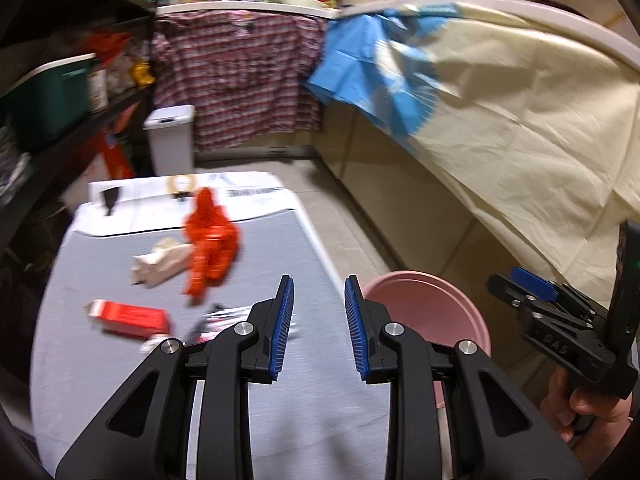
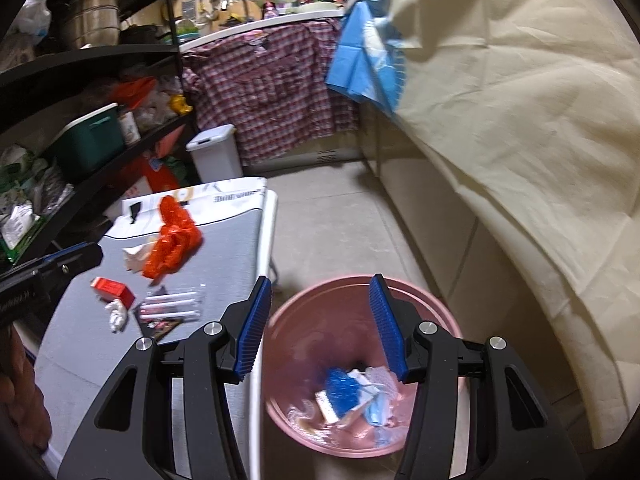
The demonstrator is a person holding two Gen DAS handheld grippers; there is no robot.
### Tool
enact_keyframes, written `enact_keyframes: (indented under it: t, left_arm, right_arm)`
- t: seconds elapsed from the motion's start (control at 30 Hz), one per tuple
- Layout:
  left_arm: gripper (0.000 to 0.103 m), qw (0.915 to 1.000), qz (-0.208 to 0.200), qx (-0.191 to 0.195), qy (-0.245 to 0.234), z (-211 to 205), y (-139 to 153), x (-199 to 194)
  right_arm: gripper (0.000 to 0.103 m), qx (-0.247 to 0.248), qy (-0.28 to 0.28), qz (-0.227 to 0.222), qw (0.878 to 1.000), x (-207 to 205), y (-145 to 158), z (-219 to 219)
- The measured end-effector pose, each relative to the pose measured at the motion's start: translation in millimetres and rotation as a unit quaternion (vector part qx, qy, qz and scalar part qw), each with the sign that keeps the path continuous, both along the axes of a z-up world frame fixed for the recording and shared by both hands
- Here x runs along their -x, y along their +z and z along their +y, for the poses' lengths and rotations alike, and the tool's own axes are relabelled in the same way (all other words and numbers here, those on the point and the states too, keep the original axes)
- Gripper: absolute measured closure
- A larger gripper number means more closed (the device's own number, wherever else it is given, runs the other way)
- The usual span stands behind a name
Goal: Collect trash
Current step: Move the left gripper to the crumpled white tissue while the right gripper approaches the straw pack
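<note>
A pink bin stands on the floor right of a grey-topped table; it also shows in the left wrist view. Several pieces of trash lie in it. My right gripper is open and empty above the bin. My left gripper is open and empty over the table's right part. On the table lie an orange plastic bag, a beige crumpled paper, a red box, a clear wrapper and a white wad.
A white lidded bin stands behind the table. Dark shelves with clutter run along the left. A cream sheet and a blue cloth hang over the counter on the right. A white mailer lies at the table's far end.
</note>
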State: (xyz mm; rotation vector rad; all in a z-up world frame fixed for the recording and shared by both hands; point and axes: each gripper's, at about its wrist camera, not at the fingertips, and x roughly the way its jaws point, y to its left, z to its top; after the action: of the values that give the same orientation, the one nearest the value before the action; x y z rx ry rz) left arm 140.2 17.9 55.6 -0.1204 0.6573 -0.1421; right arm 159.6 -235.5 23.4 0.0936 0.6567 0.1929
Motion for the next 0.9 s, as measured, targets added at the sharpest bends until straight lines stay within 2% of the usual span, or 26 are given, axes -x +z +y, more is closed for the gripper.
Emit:
enact_keyframes:
  t: [0.2,0.3,0.6,0.9]
  left_arm:
    - [0.077,0.9982,0.004,-0.001,0.06,71,-6,10]
    - [0.08,0.9964,0.014,-0.001,0.083,98,-15,14]
    - [0.085,0.9925,0.042,0.003,0.115,145,-41,19]
    - [0.085,0.9907,0.068,0.014,0.117,154,-66,10]
  right_arm:
    - [0.074,-0.003,0.048,-0.008,0.999,2,-3,34]
    - [0.078,-0.019,0.071,0.0,0.997,0,-7,52]
    - [0.08,-0.033,0.114,0.03,0.992,-16,-29,102]
    - [0.079,-0.042,0.126,0.077,0.988,-45,-61,130]
